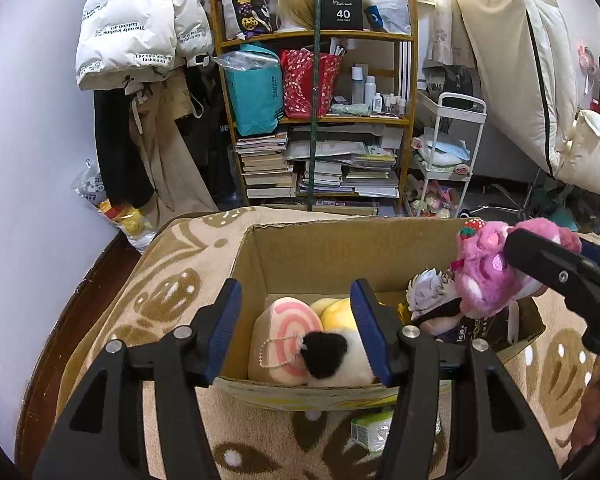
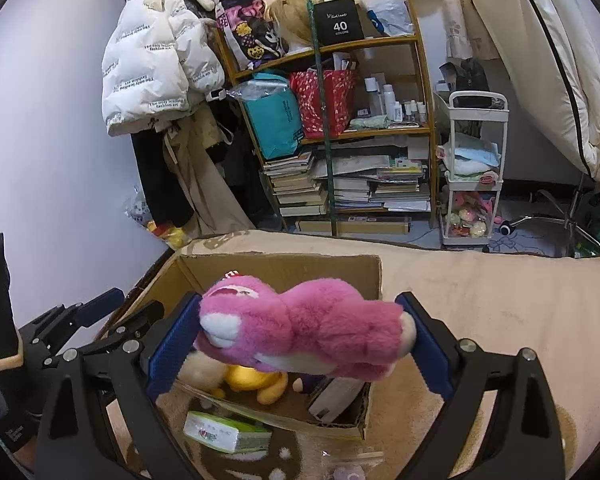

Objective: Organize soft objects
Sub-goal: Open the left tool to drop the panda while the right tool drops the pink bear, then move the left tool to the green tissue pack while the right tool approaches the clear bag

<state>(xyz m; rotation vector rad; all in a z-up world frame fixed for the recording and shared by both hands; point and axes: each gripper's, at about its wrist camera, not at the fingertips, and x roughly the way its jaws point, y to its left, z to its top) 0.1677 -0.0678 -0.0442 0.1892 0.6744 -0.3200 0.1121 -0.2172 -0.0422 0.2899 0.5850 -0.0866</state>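
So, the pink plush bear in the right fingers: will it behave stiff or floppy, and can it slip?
The pink plush bear probably flexes easily: it bulges between the right gripper fingers. Its long fur looks grippy, so slipping seems unlikely. It likely is light for its size, and should drop softly into the cardboard box.

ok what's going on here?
A person with two handheld grippers is sorting plush toys into a cardboard box on a bed. The right gripper holds a pink bear over the box. The left gripper hangs open above the toys already inside, nothing between its jaws.
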